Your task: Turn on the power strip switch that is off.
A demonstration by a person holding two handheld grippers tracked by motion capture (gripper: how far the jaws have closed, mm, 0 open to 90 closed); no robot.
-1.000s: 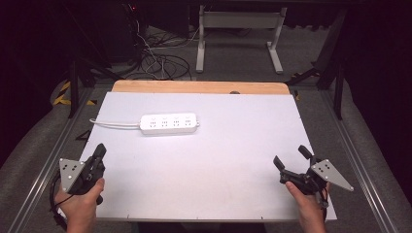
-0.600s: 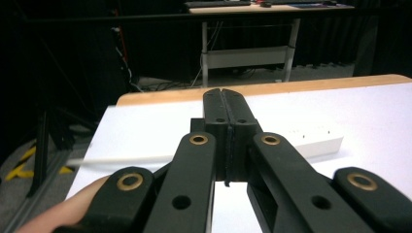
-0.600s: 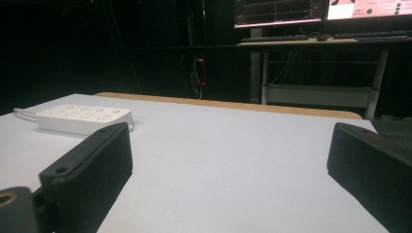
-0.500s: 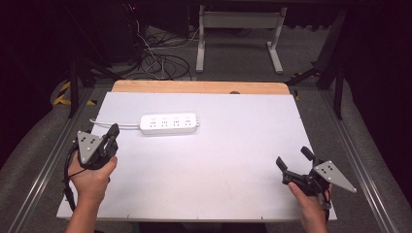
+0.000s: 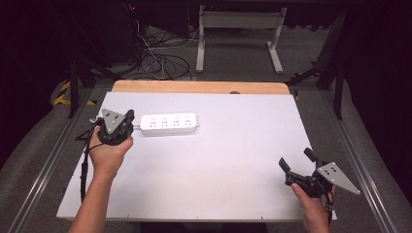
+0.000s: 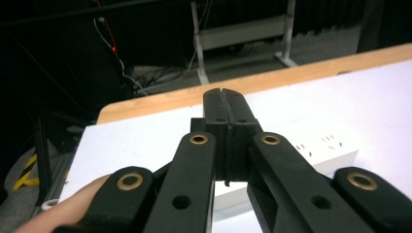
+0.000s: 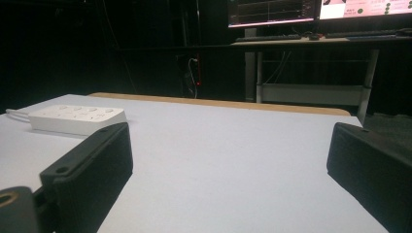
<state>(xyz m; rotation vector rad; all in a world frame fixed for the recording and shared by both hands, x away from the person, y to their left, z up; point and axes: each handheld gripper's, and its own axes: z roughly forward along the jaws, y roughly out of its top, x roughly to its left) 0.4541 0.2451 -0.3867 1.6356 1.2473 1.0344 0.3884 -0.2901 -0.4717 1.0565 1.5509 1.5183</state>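
A white power strip (image 5: pixel 169 124) lies on the white table top (image 5: pixel 218 160), left of centre toward the back. My left gripper (image 5: pixel 129 116) is right at the strip's left end, jaws pressed together with nothing between them; in the left gripper view the shut jaws (image 6: pixel 225 104) rise above the strip (image 6: pixel 316 150). My right gripper (image 5: pixel 296 158) rests low near the front right corner, jaws spread wide. The right gripper view shows its two fingers (image 7: pixel 92 160) far apart and the strip (image 7: pixel 75 118) at far left.
A wooden strip (image 5: pixel 199 87) borders the table's back edge. Behind it are cables (image 5: pixel 160 63) on the floor and a white desk frame (image 5: pixel 238 29). Metal rails (image 5: pixel 46 170) run along both sides. Monitors (image 7: pixel 311 9) glow in the background of the right gripper view.
My left gripper has travelled from the front left corner forward and rightward to the strip's left end. The right gripper has barely shifted.
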